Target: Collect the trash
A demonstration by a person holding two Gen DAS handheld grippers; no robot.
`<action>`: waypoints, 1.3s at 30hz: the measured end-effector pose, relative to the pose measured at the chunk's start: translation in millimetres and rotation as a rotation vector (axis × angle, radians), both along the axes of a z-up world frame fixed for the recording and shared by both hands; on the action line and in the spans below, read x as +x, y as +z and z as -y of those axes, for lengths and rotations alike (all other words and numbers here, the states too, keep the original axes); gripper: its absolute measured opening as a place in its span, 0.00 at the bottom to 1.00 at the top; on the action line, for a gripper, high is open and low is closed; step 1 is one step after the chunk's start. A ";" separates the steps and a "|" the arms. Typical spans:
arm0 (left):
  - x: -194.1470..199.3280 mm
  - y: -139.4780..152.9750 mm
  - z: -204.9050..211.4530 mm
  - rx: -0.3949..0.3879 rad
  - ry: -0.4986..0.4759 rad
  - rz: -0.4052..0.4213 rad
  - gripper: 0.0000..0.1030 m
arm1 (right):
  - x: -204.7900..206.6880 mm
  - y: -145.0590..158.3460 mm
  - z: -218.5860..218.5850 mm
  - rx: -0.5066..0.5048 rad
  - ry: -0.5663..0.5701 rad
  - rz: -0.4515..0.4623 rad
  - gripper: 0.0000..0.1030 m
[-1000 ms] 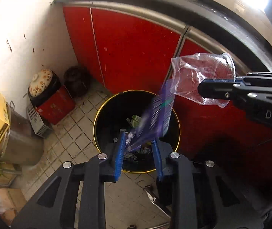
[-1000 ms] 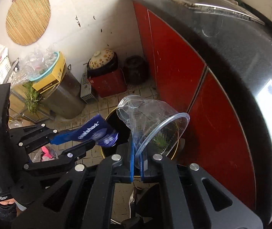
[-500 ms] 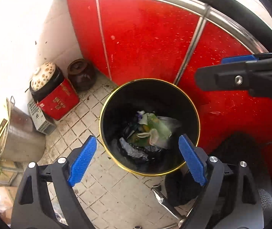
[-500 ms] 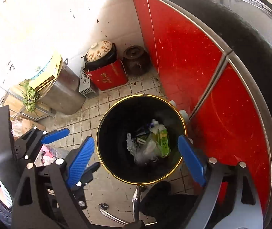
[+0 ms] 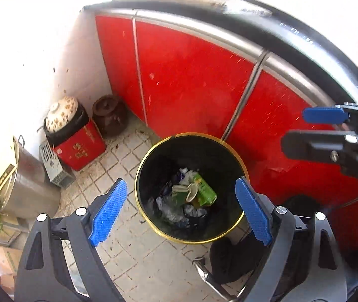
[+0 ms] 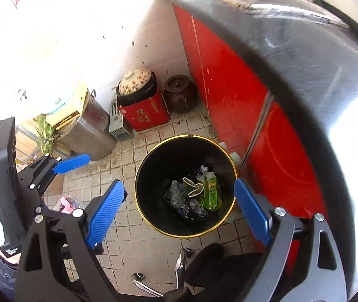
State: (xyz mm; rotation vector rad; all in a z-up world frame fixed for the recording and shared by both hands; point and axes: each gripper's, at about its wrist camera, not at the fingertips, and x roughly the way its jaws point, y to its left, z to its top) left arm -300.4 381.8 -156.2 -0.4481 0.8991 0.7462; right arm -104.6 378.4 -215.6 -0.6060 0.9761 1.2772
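A black bin with a gold rim (image 5: 153, 151) (image 6: 188, 136) stands on the tiled floor against the red cabinet. Inside lie a green carton (image 5: 205, 192) (image 6: 210, 191), crumpled clear plastic (image 6: 176, 194) and other wrappers. My left gripper (image 5: 181, 210) hangs open above the bin with nothing between its blue pads. My right gripper (image 6: 179, 211) is also open and empty over the bin. In the left wrist view the right gripper (image 5: 295, 128) reaches in from the right. One blue pad (image 6: 72, 163) of the left gripper shows at the left of the right wrist view.
Red cabinet doors (image 5: 191, 80) under a steel counter (image 6: 304, 50) close off the right. In the corner stand a brown clay jar (image 5: 108, 115), a red box (image 5: 81, 146) with a floral-lidded pot, a grey crate and a steel pot (image 6: 88, 128). A chair base (image 6: 179, 264) lies near the bin.
Both grippers opened. The purple wrapper left my left gripper and the clear plastic cup left my right one; both are gone from the jaws, and the grippers then drew back from the bin.
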 end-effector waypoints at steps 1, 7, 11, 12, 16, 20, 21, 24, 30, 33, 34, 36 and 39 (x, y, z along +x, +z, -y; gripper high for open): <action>3.9 9.0 5.1 0.014 -0.010 0.011 0.83 | 1.6 12.3 11.8 0.027 -0.009 0.007 0.84; 50.6 74.8 47.1 0.104 -0.107 0.056 0.88 | 20.0 92.6 119.3 0.206 -0.193 0.169 0.93; 102.9 112.2 87.5 0.094 -0.213 0.120 0.91 | 45.8 127.6 217.8 0.245 -0.444 0.317 0.93; 115.1 118.5 98.4 0.086 -0.240 0.137 0.91 | 54.7 135.6 251.3 0.251 -0.531 0.345 0.93; 173.8 143.9 151.5 0.093 -0.365 0.208 0.94 | 75.3 155.7 366.0 0.253 -0.858 0.450 0.93; 229.8 154.0 210.6 0.093 -0.499 0.243 0.94 | 82.9 168.6 459.7 0.197 -1.087 0.524 0.93; 243.8 154.9 224.6 0.077 -0.528 0.247 0.94 | 82.6 170.1 475.9 0.186 -1.117 0.533 0.93; 275.7 152.4 258.5 0.030 -0.590 0.240 0.94 | 82.3 171.0 523.7 0.179 -1.208 0.531 0.93; 301.7 147.9 303.2 0.055 -0.680 0.200 0.94 | 81.3 159.7 561.3 0.168 -1.273 0.508 0.93; 305.3 145.0 310.1 0.051 -0.693 0.184 0.94 | 80.6 159.8 563.2 0.168 -1.277 0.494 0.93; 306.4 144.4 310.5 0.051 -0.698 0.179 0.94 | 86.6 160.0 563.5 0.168 -1.276 0.487 0.93; 311.0 142.9 312.8 0.055 -0.706 0.167 0.94 | 89.8 158.6 565.3 0.172 -1.270 0.478 0.93; 311.8 141.3 311.9 0.063 -0.708 0.154 0.94 | 94.2 158.7 562.3 0.175 -1.264 0.473 0.93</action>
